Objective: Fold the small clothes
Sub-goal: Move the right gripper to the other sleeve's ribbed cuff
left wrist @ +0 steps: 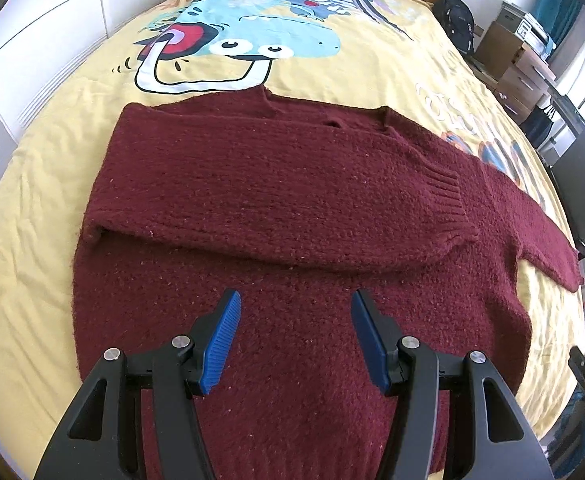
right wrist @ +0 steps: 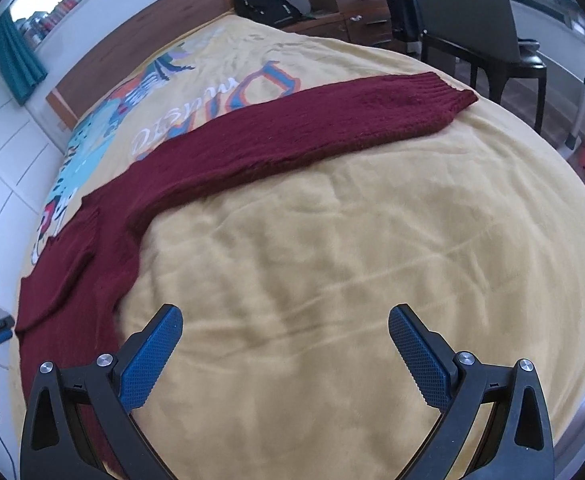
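Maroon knit sweater (left wrist: pixel 292 208) flat on bed (right wrist: pixel 332 240), one sleeve folded across. Soft, floppy, likely grippy; best pinched at outstretched sleeve cuff (right wrist: pixel 444 90). Left gripper (left wrist: pixel 294 340), right gripper (right wrist: pixel 286 356): both agape, empty.

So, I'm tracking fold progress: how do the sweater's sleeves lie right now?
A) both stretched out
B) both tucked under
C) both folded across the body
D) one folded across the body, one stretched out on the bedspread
D: one sleeve lies across the sweater, while the other sleeve stretches out over the yellow bedspread.
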`<state>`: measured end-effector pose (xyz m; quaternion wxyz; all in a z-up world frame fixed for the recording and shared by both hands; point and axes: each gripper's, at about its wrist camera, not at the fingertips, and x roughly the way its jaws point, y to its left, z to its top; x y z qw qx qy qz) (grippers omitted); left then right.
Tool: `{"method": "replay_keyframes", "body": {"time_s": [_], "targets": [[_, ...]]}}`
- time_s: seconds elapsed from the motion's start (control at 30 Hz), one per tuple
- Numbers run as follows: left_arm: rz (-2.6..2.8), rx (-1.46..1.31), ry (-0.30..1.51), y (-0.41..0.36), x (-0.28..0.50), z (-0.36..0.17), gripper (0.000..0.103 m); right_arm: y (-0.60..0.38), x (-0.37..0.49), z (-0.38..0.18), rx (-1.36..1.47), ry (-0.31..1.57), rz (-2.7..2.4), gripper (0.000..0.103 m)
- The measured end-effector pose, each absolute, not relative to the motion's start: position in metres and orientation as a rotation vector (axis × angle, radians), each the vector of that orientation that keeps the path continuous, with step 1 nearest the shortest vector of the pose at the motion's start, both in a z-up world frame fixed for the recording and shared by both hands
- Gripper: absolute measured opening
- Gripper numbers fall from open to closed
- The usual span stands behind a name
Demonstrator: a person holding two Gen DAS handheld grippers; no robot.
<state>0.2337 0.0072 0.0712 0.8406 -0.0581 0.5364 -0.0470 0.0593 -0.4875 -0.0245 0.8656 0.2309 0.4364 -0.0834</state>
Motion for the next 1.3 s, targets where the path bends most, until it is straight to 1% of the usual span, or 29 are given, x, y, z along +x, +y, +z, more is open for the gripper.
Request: {"method": "replay_keyframes", "body": {"time_s": [0.4, 0.67, 1.3], "targets": [[-0.074, -0.158, 1.145, 0.018, 0.232, 0.065, 0.052, -0.528, 0.085, -0.05, 0.608, 0.924, -0.199, 0.103], [-0.068, -0.166, 1.173, 0.018, 0.233, 0.053, 0.052, -0.543, 0.106, -0.059, 0.629, 0.92, -0.211, 0.103], [-0.055, -0.154, 1.223, 0.02, 0.231, 0.029, 0.052, -0.624, 0.152, -0.063, 0.724, 0.798, -0.283, 0.103]]}}
